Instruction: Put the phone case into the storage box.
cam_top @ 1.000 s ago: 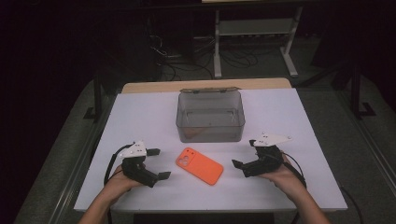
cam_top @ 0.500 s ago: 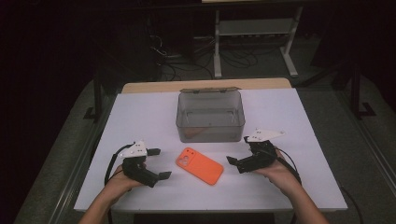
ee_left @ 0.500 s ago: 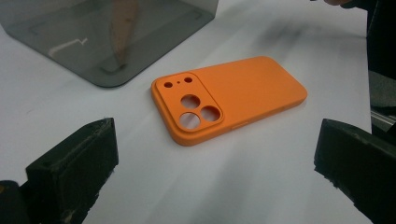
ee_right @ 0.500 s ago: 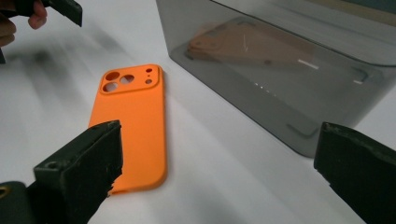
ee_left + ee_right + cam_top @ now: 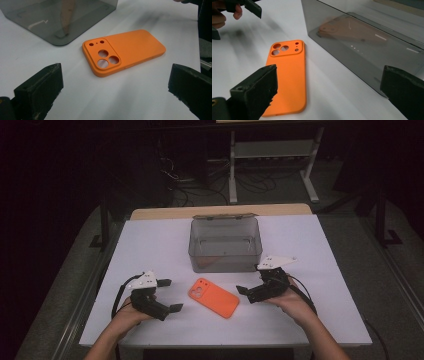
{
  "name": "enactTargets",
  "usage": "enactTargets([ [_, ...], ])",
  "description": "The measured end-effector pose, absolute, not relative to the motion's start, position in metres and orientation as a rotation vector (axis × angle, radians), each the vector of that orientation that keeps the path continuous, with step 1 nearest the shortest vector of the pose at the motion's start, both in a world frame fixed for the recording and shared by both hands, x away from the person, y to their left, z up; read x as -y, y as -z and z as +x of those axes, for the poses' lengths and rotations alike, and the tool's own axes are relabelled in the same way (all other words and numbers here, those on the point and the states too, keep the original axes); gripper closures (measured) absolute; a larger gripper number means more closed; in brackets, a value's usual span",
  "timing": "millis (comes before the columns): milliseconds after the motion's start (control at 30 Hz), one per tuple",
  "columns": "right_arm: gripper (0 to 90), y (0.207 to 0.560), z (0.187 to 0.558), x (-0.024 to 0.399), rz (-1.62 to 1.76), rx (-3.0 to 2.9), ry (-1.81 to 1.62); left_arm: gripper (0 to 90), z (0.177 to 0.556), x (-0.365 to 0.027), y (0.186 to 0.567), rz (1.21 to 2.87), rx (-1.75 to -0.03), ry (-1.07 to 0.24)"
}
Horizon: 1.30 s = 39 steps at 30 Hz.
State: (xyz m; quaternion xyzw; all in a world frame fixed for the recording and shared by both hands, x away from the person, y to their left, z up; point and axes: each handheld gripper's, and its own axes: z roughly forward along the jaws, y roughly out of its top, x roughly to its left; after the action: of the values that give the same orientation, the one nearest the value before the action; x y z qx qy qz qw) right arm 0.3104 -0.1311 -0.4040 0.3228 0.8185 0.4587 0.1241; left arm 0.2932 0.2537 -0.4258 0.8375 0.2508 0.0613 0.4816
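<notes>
An orange phone case (image 5: 213,297) lies flat on the white table (image 5: 160,245), back side up, just in front of a smoky grey clear box (image 5: 225,245). The left gripper (image 5: 167,295) sits to the left of the case, well apart from it, its jaws wide apart and empty. The right gripper (image 5: 243,293) is near the case's right end, not touching it, its jaws likewise spread with nothing between them.

The left gripper view brings out the case's raised camera panel with three large holes and two small ones, a detail too small to read from the high view. The right gripper view shows the case (image 5: 287,75) lengthwise beside the box (image 5: 362,47), and through the box wall a tan phone case (image 5: 349,30) lying flat on the bottom; the high view gives only a faint brownish patch there.

Behind the box, beyond the table's wooden far edge, the room is dark, with a pale metal shelf frame (image 5: 272,160) and tangled cables (image 5: 195,180) on the floor.
</notes>
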Motion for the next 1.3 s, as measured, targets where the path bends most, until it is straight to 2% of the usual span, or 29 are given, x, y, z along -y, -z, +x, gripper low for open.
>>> enactTargets([
  [1300, 0.8, 0.4, 0.324, 0.087, 0.876, -2.46, -1.349, 0.0, 0.293, -0.254, 0.425, 2.034, -0.607, -0.142],
])
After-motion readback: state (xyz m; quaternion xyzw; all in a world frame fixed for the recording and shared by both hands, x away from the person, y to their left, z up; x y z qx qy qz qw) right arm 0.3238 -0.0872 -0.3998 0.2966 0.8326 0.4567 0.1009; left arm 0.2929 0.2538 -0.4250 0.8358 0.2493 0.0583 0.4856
